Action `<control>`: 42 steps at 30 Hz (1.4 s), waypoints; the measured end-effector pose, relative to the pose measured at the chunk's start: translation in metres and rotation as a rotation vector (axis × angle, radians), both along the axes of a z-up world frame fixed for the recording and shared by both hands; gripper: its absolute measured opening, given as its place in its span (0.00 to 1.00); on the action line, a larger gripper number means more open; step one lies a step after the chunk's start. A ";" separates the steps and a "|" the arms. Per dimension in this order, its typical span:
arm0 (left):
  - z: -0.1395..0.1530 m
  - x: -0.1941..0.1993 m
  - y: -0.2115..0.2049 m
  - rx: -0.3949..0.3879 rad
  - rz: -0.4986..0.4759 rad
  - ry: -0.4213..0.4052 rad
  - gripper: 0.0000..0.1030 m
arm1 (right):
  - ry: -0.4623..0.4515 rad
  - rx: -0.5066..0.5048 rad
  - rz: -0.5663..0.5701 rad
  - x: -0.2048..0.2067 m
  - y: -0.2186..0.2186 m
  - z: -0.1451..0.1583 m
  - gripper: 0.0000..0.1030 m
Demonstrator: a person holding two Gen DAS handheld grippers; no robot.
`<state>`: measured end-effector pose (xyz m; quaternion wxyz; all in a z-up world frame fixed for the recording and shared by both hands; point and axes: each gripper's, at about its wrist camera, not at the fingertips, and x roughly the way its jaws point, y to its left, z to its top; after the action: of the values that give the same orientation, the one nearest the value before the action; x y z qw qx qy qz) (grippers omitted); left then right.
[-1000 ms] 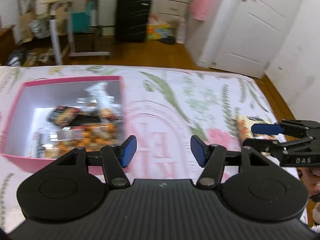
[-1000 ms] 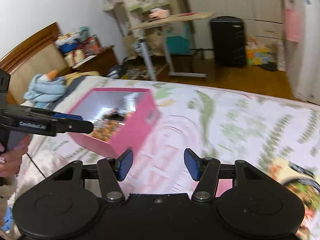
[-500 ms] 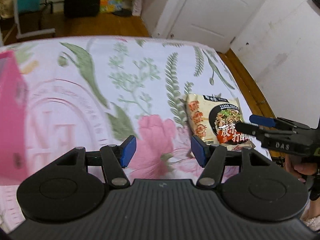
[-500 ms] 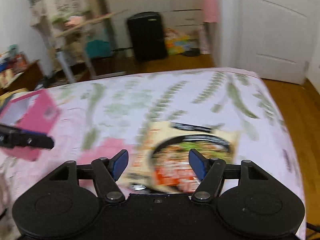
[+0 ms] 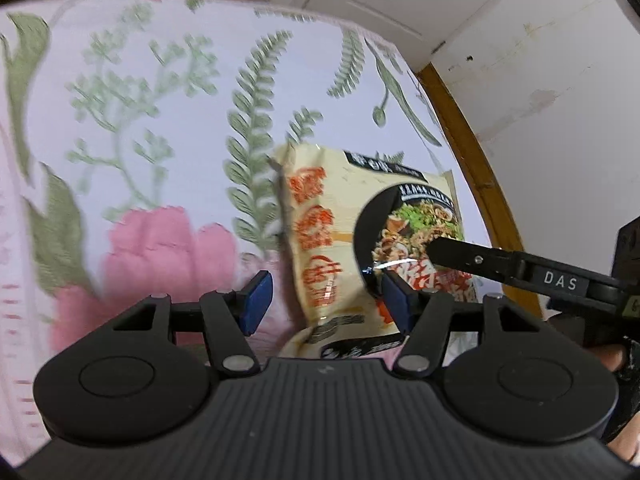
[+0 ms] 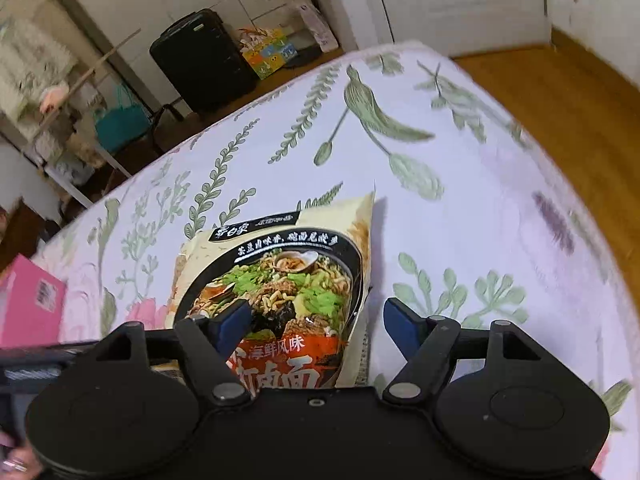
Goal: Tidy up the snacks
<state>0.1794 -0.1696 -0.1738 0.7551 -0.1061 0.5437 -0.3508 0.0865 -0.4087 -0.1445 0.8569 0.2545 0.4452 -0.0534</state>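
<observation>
A cream instant-noodle packet (image 5: pixel 340 232) with a black bowl picture lies flat on the floral bed cover (image 5: pixel 160 80), near the bed's right edge. My left gripper (image 5: pixel 326 302) hovers over the packet's near left part. Its jaws are closing a little and the blue pads are not touching the packet. One finger of my right gripper (image 5: pixel 468 258) reaches over the packet from the right. In the right wrist view the packet (image 6: pixel 280 280) lies under my right gripper (image 6: pixel 318 320). Those jaws are opening and straddle the packet's right edge without pressing on it.
The pink box (image 6: pixel 28 308) stands on the bed at the far left. The bed's edge drops to a wooden floor (image 6: pixel 580 100) on the right. Beyond the bed stand a black suitcase (image 6: pixel 200 60), a folding table and a white wall.
Both views swung away from the pink box toward the noodle packet. Both grippers came down close over it. The right jaws have spread wider.
</observation>
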 end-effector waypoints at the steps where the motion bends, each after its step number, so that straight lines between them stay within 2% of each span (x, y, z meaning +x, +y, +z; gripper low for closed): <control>1: -0.003 0.001 -0.003 -0.006 -0.011 0.018 0.55 | -0.001 0.033 -0.003 0.001 -0.002 -0.003 0.76; 2: -0.005 0.000 -0.005 -0.015 -0.012 0.025 0.54 | -0.003 0.067 -0.003 0.002 -0.004 -0.005 0.75; 4: -0.004 -0.003 -0.007 -0.029 -0.025 0.015 0.50 | 0.002 0.066 -0.005 0.002 0.000 -0.003 0.66; 6: 0.001 -0.007 -0.008 -0.012 -0.043 -0.006 0.48 | 0.006 0.057 0.024 0.002 0.005 0.000 0.59; 9: 0.009 -0.012 -0.003 0.028 -0.064 -0.032 0.48 | 0.022 0.051 0.063 0.001 0.015 0.007 0.55; 14: 0.029 -0.023 0.022 0.063 -0.073 -0.049 0.48 | 0.014 0.041 0.135 -0.006 0.040 0.022 0.55; 24: 0.081 -0.059 0.089 0.186 -0.038 -0.167 0.48 | 0.000 0.080 0.303 -0.012 0.111 0.055 0.55; 32: 0.117 -0.079 0.151 0.196 0.029 -0.212 0.48 | -0.012 0.081 0.419 -0.010 0.165 0.086 0.55; 42: 0.145 -0.094 0.221 0.196 0.143 -0.269 0.48 | -0.056 0.057 0.519 0.004 0.234 0.120 0.55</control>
<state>0.0850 0.0509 -0.0285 0.8507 -0.0224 0.4606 -0.2525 0.0903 -0.1747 -0.0242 0.8464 0.1571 0.4729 0.1878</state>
